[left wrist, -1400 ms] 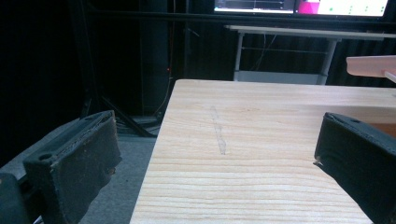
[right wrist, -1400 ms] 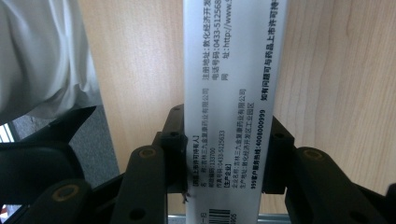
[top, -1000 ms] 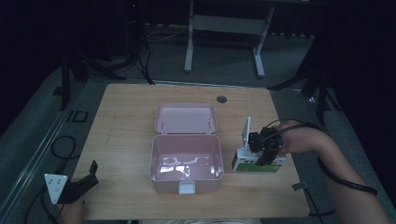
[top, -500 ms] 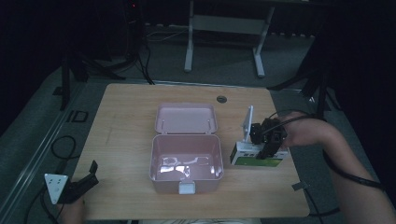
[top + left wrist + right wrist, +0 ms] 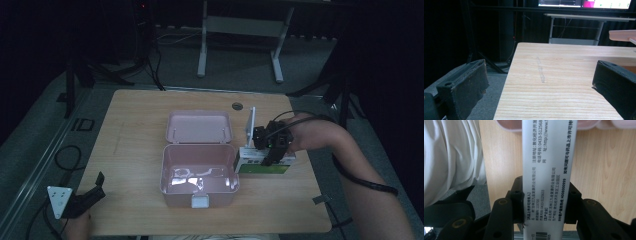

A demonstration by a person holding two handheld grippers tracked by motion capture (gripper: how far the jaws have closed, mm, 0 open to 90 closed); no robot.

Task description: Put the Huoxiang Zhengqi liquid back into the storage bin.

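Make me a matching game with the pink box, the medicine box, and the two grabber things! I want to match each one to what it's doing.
Things:
1. pink box
2. medicine box
3. left gripper
4. right gripper

States:
A. jaws wide apart with nothing between them, at the table's near left corner
B. lid open, lying flat behind it
C. clamped on a carton beside the pink box
D. white and green, pinched between two black jaws

Pairs: 1-B, 2-D, 3-A, 4-C
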